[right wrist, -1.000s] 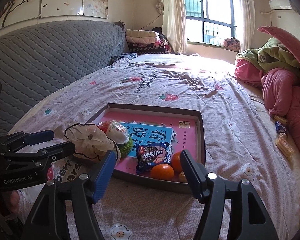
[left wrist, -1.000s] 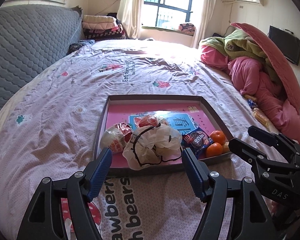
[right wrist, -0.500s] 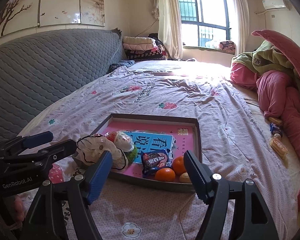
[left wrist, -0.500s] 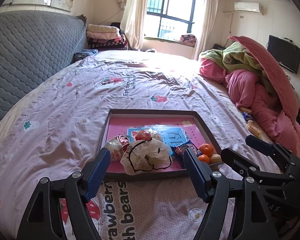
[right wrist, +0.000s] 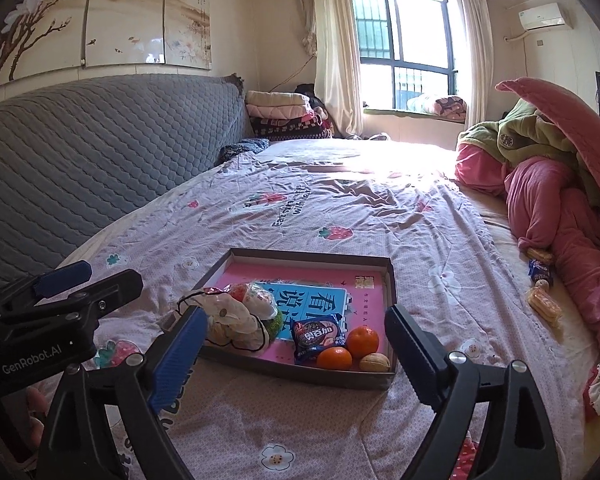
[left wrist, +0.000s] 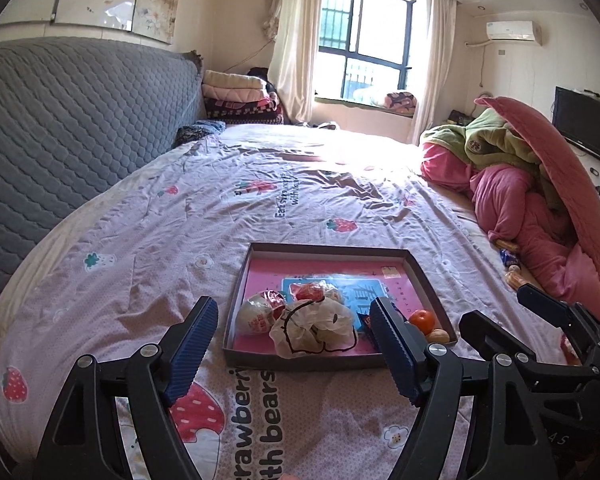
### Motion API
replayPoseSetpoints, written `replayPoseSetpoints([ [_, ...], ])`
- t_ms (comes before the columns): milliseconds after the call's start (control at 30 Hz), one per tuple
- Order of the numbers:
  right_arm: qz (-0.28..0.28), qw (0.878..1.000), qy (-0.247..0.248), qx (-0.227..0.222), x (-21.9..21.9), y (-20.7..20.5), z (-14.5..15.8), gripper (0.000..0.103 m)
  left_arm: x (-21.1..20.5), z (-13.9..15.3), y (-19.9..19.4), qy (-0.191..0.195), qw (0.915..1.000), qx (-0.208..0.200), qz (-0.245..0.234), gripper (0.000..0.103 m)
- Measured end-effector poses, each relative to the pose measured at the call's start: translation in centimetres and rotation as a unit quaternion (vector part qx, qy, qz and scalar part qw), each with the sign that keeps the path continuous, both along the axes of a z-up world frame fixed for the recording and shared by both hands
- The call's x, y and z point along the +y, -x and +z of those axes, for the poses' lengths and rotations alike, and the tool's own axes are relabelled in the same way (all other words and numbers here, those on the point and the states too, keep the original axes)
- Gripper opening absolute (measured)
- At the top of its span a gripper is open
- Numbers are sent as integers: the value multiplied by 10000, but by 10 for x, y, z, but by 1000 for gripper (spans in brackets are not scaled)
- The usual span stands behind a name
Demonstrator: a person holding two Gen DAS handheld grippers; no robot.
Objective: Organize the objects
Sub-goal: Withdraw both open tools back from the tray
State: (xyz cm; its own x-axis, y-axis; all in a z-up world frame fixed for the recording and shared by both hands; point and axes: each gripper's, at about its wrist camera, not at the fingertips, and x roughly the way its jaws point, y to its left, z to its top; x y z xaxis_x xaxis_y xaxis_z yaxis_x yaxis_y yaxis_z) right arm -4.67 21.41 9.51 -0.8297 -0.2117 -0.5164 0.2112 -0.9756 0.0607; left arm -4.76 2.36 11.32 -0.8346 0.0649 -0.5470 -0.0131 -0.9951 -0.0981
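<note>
Both grippers hover before the tray (right wrist: 388,276); left gripper (left wrist: 292,344) gaping, empty; right gripper (right wrist: 296,354) opening, empty; oranges (right wrist: 362,340) inside; next likely the snack packets (right wrist: 542,306) beyond the tray

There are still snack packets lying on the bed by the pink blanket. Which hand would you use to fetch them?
Probably the right hand-held gripper: the snack packets lie on the bedsheet to its right, outside the tray. Its jaws are opening with nothing between them. The left hand-held gripper is farther away, facing the tray's bag.
</note>
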Motion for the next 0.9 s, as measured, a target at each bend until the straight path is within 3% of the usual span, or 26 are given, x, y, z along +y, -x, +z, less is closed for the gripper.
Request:
replayPoseSetpoints([
  [467,-117,9998,-86,125,-1,-11,-3,90,-3,-15,-2,119,9995,-272,133,79],
  [900,-251,9995,-113,-144,4,-8,-32,90,-3,-44,-1,148,9988,-455,91,79],
])
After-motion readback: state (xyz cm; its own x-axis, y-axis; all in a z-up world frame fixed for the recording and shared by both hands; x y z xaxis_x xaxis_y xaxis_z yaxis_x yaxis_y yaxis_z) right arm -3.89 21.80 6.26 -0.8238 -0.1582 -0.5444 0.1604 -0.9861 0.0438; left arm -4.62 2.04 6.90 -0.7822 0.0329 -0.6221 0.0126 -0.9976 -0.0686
